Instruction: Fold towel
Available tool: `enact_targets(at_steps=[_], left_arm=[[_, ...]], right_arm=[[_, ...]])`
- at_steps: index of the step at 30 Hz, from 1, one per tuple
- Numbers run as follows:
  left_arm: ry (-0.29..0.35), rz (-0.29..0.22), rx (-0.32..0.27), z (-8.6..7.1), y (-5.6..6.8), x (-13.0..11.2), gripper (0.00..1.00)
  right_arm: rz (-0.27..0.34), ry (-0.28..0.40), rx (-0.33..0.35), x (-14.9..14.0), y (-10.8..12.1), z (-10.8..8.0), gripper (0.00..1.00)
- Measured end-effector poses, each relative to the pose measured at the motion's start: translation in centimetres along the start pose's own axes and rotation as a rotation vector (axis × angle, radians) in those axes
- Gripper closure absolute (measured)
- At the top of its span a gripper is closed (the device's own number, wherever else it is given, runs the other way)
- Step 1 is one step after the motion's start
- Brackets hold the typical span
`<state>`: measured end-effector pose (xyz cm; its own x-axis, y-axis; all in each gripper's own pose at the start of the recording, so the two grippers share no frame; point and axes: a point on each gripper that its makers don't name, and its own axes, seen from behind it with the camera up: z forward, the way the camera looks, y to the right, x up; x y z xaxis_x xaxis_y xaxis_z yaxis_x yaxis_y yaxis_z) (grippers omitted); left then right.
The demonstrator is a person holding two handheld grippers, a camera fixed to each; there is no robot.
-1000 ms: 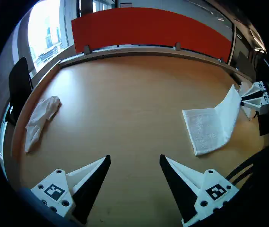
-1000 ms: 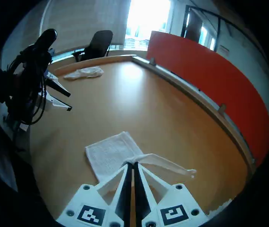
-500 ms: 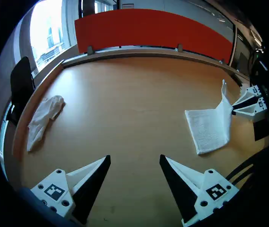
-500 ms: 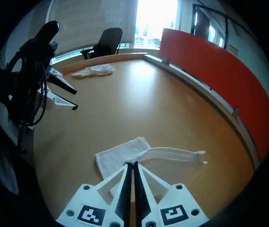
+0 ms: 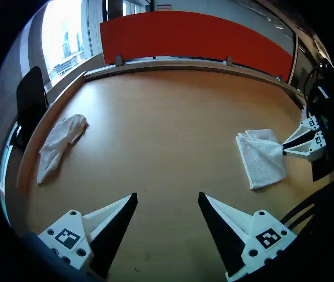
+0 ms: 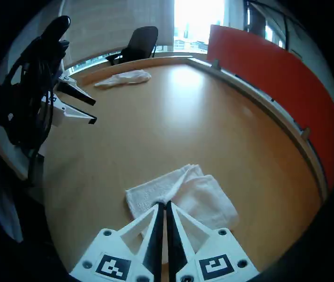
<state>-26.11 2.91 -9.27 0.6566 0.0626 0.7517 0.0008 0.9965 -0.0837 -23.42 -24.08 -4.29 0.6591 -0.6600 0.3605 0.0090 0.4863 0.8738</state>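
A white towel [image 6: 178, 197] lies on the wooden table, one flap laid over the rest. My right gripper [image 6: 163, 205] is shut on a pinch of that flap at the near edge. In the left gripper view the same towel [image 5: 260, 157] sits at the right, with the right gripper [image 5: 284, 148] gripping its edge. My left gripper [image 5: 167, 197] hangs open above bare table, far from the towel, nothing between its fingers. It shows at the left in the right gripper view as the left gripper [image 6: 94, 112], held by a dark-sleeved arm.
A second, crumpled white towel [image 5: 59, 143] lies near the table's far left edge, also seen as the crumpled towel [image 6: 123, 78]. A red divider panel [image 5: 195, 35] lines the table's back. A black chair [image 6: 141, 42] stands by the window.
My right gripper carried the lifted flap over and down, so the towel went from standing up to lying folded over itself. The left gripper stayed open in place.
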Motion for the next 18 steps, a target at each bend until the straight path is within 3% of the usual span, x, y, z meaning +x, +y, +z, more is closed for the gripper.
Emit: enact_targets(at_steps=[18], left_arm=[[0.003, 0.014, -0.005, 0.19, 0.50, 0.36, 0.04]], right_arm=[[-0.019, 0.012, 0.006, 0.35, -0.22, -0.94, 0.95]])
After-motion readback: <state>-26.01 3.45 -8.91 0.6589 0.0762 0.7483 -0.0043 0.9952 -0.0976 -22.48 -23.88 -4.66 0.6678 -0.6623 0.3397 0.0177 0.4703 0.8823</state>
